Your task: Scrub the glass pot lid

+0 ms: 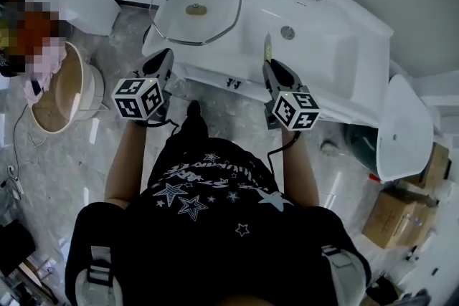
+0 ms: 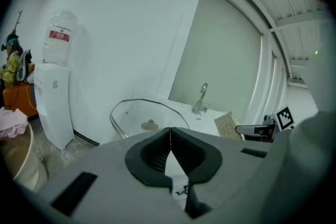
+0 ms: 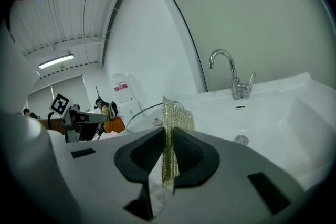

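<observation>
- The glass pot lid (image 1: 195, 7) lies at 1 o'clock from the left gripper (image 1: 166, 56), whose jaws are pressed together.
- The right gripper (image 1: 268, 65) pinches a scrub pad (image 1: 267, 46); the lid is at its 10 o'clock.

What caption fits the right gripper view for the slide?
Right gripper clamps a gold scrub cloth, facing the faucet and white sink.

The glass pot lid (image 1: 195, 7) lies on the sink (image 1: 337, 54) before the left gripper (image 1: 166, 55). A scrub pad (image 3: 169, 134) sits between the right gripper (image 1: 267, 64) fingers.
</observation>
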